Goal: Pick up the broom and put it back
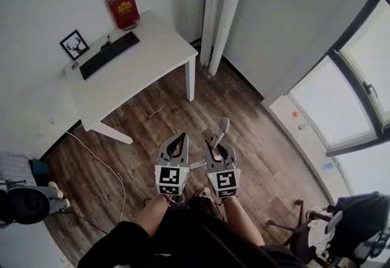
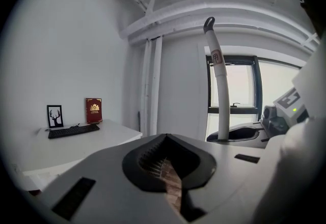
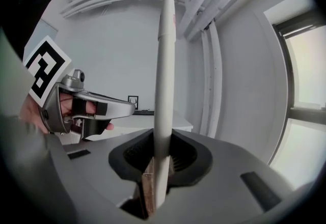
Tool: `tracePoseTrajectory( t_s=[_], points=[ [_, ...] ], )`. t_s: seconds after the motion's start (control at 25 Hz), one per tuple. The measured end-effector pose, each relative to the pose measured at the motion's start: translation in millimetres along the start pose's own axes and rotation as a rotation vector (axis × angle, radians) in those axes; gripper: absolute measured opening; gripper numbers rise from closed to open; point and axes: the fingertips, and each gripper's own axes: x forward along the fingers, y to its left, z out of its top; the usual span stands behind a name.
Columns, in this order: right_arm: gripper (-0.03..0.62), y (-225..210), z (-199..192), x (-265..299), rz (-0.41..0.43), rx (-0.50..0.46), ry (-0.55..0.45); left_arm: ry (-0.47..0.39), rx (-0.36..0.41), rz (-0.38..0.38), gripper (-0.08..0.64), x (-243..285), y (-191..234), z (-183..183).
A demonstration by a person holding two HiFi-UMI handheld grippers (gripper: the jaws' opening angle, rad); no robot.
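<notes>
1. The step in hand looks like the carry. The broom (image 3: 164, 90) is already off the floor (image 1: 158, 114), its pale handle standing nearly upright in the right gripper (image 3: 158, 167), whose jaws are clamped on the shaft low down. The brush end shows in no view.
2. The left gripper (image 2: 168, 167) has its jaws drawn together with nothing between them (only floorboards show through the slit). It hangs just beside the right one, in front of the person's body.
3. The next move calls for finding the broom's resting place, which I cannot pick out here; the wall corner with the pipes (image 1: 222, 5) is one guess. The handle should stay upright, and it should be lowered until the brush end bears weight before the jaws let go.
4. The count:
   - one broom
   - two grippers
   - one white surface (image 1: 152, 59), well apart from the broom
   - on that surface, one keyboard (image 1: 109, 55), one red book (image 1: 124, 9) and one framed picture (image 1: 74, 44)
</notes>
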Motion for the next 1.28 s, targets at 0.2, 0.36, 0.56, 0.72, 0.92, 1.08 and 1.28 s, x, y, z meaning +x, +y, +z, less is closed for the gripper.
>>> tracePoseTrajectory(
  t_s=[0.2, 0.36, 0.56, 0.72, 0.92, 1.08, 1.28],
  points=[
    [0.087, 7, 15, 7, 0.017, -0.013, -0.034, -0.003, 0.043, 0.032, -0.003, -6, 10, 5],
    [0.086, 15, 23, 10, 0.033, -0.043, -0.048, -0.021, 0.020, 0.056, -0.003, -14, 18, 8],
    [0.086, 13, 30, 15, 0.040, -0.070, -0.067, -0.034, 0.005, 0.056, -0.002, -18, 16, 8],
    [0.086, 10, 39, 14, 0.050, -0.069, -0.089, -0.048, 0.030, 0.087, -0.002, -21, 18, 14],
    [0.086, 7, 38, 6, 0.057, -0.049, -0.093, -0.044, 0.029, 0.118, -0.002, -26, 16, 13],
    [0.086, 8, 36, 6, 0.064, -0.050, -0.092, -0.007, 0.048, 0.138, -0.002, -29, 16, 3],
    [0.086, 12, 23, 6, 0.079, -0.052, -0.074, 0.030, 0.043, 0.127, -0.003, -22, 15, -13]
  ],
)
